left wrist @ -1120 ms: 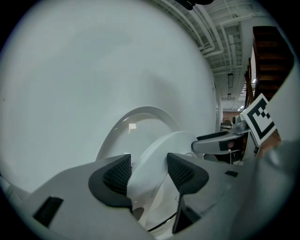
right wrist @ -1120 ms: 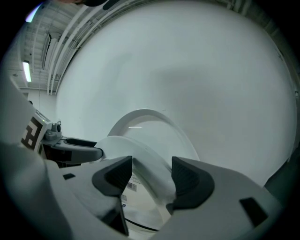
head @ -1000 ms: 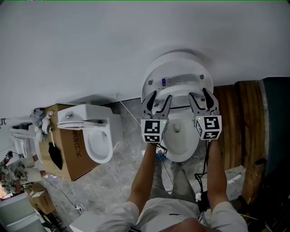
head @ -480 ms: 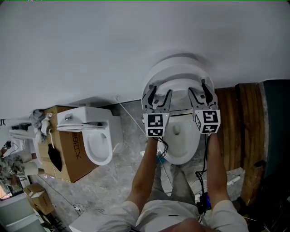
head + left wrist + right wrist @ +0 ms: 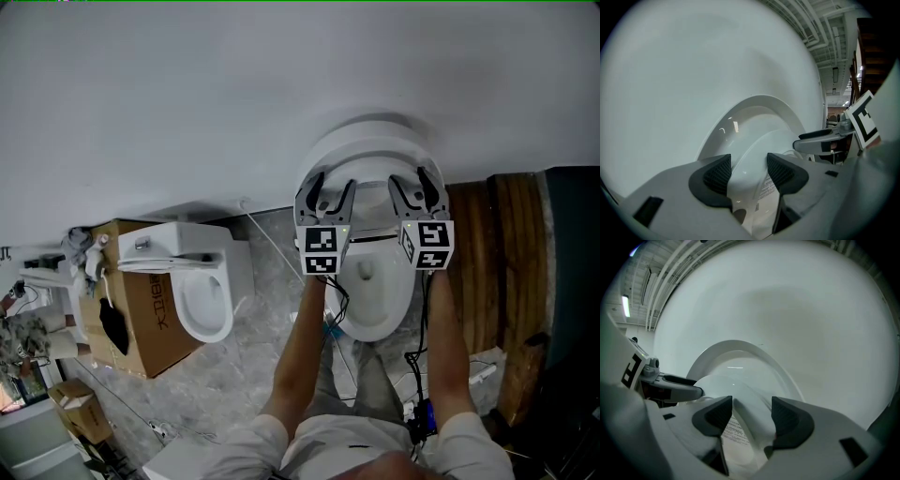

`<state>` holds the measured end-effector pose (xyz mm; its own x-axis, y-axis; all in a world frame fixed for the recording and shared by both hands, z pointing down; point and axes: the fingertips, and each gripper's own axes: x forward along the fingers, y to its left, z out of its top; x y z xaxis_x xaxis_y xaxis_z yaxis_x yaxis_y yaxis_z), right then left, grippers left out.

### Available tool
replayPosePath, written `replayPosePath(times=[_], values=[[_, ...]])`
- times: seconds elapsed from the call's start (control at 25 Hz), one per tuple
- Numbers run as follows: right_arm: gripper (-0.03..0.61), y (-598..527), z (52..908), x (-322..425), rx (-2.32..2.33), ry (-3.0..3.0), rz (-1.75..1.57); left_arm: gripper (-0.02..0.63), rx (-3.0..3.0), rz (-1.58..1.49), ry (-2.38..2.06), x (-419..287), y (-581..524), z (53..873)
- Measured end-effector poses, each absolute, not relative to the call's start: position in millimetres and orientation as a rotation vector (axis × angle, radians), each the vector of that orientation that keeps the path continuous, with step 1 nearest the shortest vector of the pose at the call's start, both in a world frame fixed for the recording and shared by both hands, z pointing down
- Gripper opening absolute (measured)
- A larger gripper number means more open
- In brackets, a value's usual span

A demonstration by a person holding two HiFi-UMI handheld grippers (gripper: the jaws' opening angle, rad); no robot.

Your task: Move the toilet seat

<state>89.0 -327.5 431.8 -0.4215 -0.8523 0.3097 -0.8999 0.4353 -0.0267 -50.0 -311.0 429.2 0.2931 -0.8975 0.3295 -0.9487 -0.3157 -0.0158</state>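
Toilet seat (image 5: 370,161) stands raised, its rim seemingly clamped by left gripper (image 5: 331,185) and right gripper (image 5: 411,180). Hard, glossy, hinged plastic looks light but slippery; side rims offer the surest hold.

No text reads clearly. Dark sideways lettering on the cardboard box (image 5: 150,314) is illegible. The fine-print label (image 5: 766,188) on the toilet seat (image 5: 749,165) is too small to read.
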Motion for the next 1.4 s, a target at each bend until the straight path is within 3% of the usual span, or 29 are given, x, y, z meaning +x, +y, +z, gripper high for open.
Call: replayPosePath(times=[0.8, 1.4], values=[[0.283, -315, 419, 89, 1.508, -2.44, 0.22, 0.262, 2.389, 0.436, -1.751, -51, -302, 420], [0.244, -192, 353, 83, 1.524, -2.505, 0.186, 0.224, 2.555, 0.28, -1.651, -50, -199, 349]])
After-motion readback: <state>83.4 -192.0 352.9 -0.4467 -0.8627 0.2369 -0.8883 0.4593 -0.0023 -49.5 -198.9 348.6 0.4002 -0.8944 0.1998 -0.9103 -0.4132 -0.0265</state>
